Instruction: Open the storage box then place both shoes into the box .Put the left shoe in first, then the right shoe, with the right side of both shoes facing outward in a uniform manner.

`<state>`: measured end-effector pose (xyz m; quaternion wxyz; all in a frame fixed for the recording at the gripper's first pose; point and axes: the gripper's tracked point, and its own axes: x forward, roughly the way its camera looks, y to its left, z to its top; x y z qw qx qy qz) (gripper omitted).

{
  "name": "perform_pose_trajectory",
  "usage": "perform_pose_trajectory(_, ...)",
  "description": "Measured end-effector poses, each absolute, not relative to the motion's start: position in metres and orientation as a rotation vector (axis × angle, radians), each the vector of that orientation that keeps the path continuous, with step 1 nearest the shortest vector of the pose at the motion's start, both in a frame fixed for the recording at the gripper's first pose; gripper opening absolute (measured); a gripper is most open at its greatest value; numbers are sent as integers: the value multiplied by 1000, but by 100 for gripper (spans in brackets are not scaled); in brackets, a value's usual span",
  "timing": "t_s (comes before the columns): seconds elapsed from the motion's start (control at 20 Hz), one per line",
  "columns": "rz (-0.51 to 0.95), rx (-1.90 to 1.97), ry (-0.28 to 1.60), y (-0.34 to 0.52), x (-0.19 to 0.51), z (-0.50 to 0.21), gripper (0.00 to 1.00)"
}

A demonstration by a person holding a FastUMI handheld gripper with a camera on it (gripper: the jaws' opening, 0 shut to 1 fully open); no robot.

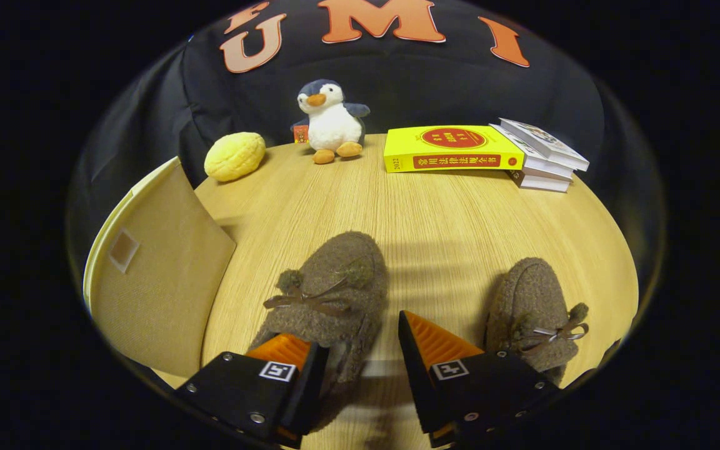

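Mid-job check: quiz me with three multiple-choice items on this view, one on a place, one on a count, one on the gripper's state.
1. Where is the storage box?
A. Left of the near shoe
B. Behind the books
C. Between the two shoes

2. How many brown fuzzy shoes lie on the table?
A. One
B. Two
C. Three

3. What are the gripper fingers doing?
A. Pressed shut on the penguin toy
B. Clamped on the yellow book
C. Open, astride the heel end of the left-hand shoe

Answers: 1 A, the tan box stands at the table's left edge beside that shoe. 2 B, a second shoe lies to the right. 3 C, a gap shows between the fingers, with the shoe's heel end partly in it.
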<state>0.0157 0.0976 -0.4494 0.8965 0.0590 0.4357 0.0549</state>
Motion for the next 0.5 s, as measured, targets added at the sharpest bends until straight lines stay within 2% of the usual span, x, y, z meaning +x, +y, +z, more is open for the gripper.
perform_pose_trajectory(0.15, 93, 85, 888, 98, 21, -456, 43)
perform_pose_trajectory(0.3, 44, 91, 890, 93, 22, -454, 28)
perform_pose_trajectory(0.35, 34, 100, 894, 91, 21, -452, 17)
perform_pose_trajectory(0.45, 19, 113, 893, 87, 20, -441, 8)
perform_pose_trajectory(0.5, 11, 124, 894, 85, 18, -432, 7)
